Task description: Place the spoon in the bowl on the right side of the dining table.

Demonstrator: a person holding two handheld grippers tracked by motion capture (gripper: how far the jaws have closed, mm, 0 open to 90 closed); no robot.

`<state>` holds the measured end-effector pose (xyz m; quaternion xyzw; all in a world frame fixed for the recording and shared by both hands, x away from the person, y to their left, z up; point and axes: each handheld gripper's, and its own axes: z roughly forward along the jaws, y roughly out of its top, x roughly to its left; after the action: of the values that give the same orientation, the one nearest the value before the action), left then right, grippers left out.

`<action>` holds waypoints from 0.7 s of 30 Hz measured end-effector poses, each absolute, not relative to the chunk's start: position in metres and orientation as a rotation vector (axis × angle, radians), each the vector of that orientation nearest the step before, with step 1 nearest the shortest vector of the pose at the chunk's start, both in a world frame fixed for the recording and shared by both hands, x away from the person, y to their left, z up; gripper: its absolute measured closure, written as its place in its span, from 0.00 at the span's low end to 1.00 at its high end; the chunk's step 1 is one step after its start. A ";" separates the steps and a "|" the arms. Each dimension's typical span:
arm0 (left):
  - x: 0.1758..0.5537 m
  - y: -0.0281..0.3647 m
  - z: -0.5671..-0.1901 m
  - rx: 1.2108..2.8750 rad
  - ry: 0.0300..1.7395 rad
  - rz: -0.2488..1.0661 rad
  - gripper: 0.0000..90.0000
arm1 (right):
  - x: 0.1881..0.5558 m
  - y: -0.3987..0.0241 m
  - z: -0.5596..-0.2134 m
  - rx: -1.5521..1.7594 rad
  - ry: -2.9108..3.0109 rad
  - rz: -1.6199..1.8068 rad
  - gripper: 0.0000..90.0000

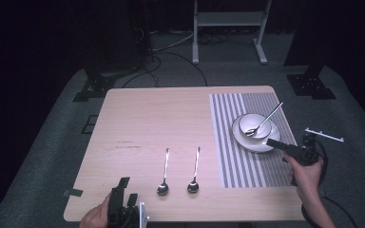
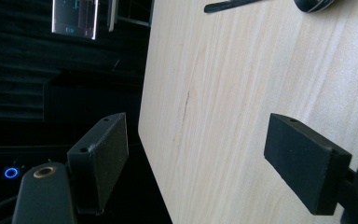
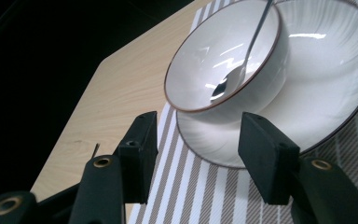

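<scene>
A white bowl (image 1: 247, 122) stands on a white plate (image 1: 261, 144) on a striped placemat (image 1: 225, 142) at the table's right. A spoon (image 1: 266, 119) leans in the bowl, handle pointing up and away. My right gripper (image 1: 273, 142) is at the plate's near right rim, open, with nothing between its pads. In the right gripper view the bowl (image 3: 200, 65), spoon (image 3: 242, 70) and plate (image 3: 317, 84) lie just beyond my right gripper (image 3: 200, 121). My left gripper (image 1: 126, 188) rests at the table's front left edge, open and empty; in its own view the left gripper (image 2: 193, 128) straddles the table edge.
Two spoons (image 1: 164, 172) (image 1: 195, 170) lie side by side on the bare wooden table (image 1: 147, 118), bowls toward the front edge. A white frame stand (image 1: 228, 19) and dark stands sit on the floor behind. A spoon's bowl (image 2: 312, 4) shows ahead of the left gripper.
</scene>
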<state>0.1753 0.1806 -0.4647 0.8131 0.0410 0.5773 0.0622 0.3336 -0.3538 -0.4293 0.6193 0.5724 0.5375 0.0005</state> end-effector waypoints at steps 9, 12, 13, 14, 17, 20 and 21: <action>0.175 0.182 -0.465 2.444 0.139 1.748 0.23 | 0.317 -0.342 -0.433 1.915 1.837 1.696 0.49; 0.175 0.183 -0.465 2.444 0.141 1.748 0.23 | 0.313 -0.338 -0.435 1.896 1.848 1.704 0.49; 0.175 0.183 -0.465 2.443 0.141 1.748 0.23 | 0.311 -0.337 -0.436 1.891 1.853 1.703 0.49; 0.175 0.183 -0.465 2.443 0.145 1.747 0.23 | 0.310 -0.335 -0.437 1.889 1.856 1.706 0.49; 0.176 0.183 -0.464 2.442 0.150 1.747 0.23 | 0.307 -0.331 -0.439 1.881 1.866 1.711 0.48; 0.176 0.184 -0.465 2.445 0.157 1.744 0.23 | 0.304 -0.327 -0.442 1.875 1.879 1.710 0.48; 0.176 0.184 -0.465 2.446 0.158 1.743 0.23 | 0.301 -0.325 -0.443 1.869 1.886 1.710 0.48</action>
<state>0.1760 0.1845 -0.4648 0.8114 0.0524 0.5783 0.0669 0.3013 -0.3248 -0.4434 0.5918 0.5972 0.5414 -0.0081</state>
